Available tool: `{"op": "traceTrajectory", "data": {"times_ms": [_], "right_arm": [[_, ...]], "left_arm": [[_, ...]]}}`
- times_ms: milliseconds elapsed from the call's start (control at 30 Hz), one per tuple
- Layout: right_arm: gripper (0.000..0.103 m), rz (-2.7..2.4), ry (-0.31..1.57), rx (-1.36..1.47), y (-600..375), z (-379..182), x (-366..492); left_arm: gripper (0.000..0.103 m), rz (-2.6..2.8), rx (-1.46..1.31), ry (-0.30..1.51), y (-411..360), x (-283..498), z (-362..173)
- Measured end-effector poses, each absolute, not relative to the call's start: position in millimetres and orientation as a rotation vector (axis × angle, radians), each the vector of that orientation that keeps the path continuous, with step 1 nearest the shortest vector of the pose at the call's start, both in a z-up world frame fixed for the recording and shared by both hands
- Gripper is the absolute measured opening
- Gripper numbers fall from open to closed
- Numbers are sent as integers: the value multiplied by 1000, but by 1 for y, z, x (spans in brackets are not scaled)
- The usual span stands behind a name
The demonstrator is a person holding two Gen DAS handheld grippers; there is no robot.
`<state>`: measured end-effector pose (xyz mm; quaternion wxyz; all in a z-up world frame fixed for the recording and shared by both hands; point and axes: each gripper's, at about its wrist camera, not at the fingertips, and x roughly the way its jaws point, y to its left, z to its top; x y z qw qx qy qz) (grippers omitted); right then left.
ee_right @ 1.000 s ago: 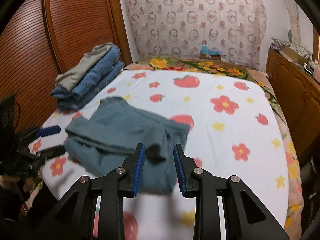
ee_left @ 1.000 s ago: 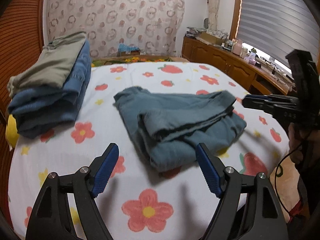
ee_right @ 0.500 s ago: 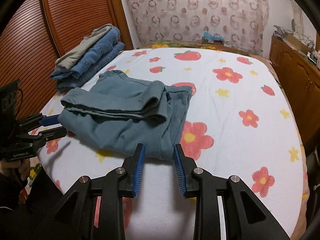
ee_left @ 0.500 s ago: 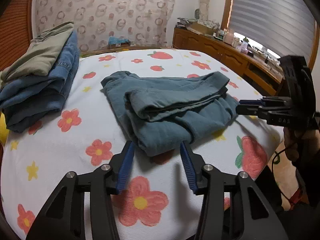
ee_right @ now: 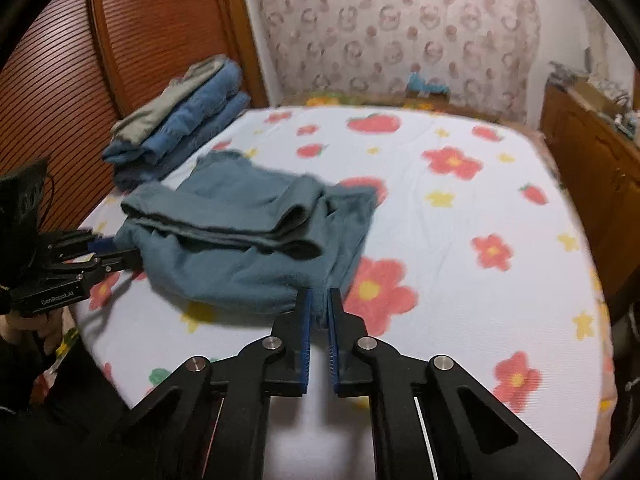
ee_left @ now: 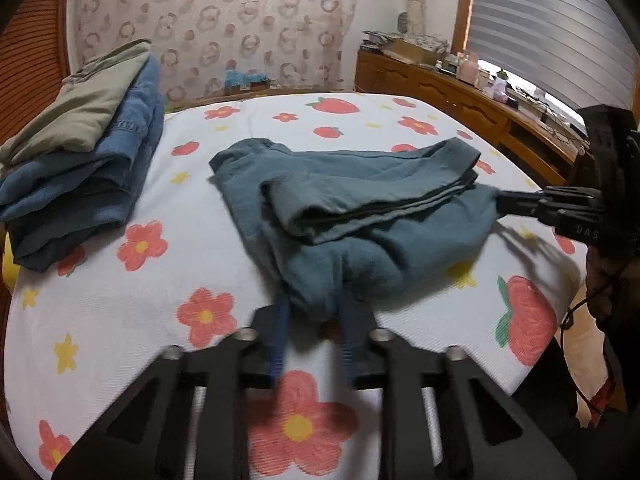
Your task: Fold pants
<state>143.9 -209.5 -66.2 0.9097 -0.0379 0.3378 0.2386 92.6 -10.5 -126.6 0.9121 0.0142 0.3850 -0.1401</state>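
The teal pants (ee_left: 352,208) lie folded in layers on the bed (ee_left: 208,220) with its flower-print sheet. My left gripper (ee_left: 314,320) is shut on the near left corner of the pants, blurred by motion. My right gripper (ee_right: 318,312) is shut on the near right corner of the pants (ee_right: 248,240). Each gripper shows in the other's view, the right one (ee_left: 516,204) at the pants' right edge and the left one (ee_right: 116,252) at their left edge. The gripped edge is lifted slightly off the sheet.
A stack of folded jeans with an olive garment on top (ee_left: 80,148) sits at the bed's far left, also in the right wrist view (ee_right: 180,120). A wooden wardrobe (ee_right: 120,48) stands to the left and a cluttered wooden cabinet (ee_left: 460,96) to the right.
Both grippers moved forward to the near edge of the pants and shut on its two corners. The left one went from wide open to shut. The pants' edge is bunched and raised.
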Motion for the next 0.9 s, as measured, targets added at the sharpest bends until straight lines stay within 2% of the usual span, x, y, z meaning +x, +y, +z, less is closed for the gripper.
{"op": "traceTrajectory", "data": {"times_ms": [200, 300, 400, 900], "right_arm": [[6, 486, 697, -90, -206, -70, 137], [6, 495, 696, -84, -206, -70, 136], [6, 500, 693, -72, -208, -68, 136], [6, 506, 697, -72, -207, -67, 137]], "left_arm": [[18, -288, 7, 784, -3, 90, -126], [10, -297, -3, 774, -2, 88, -124], [9, -304, -3, 760, -5, 85, -118], [10, -299, -15, 809, -5, 93, -125]]}}
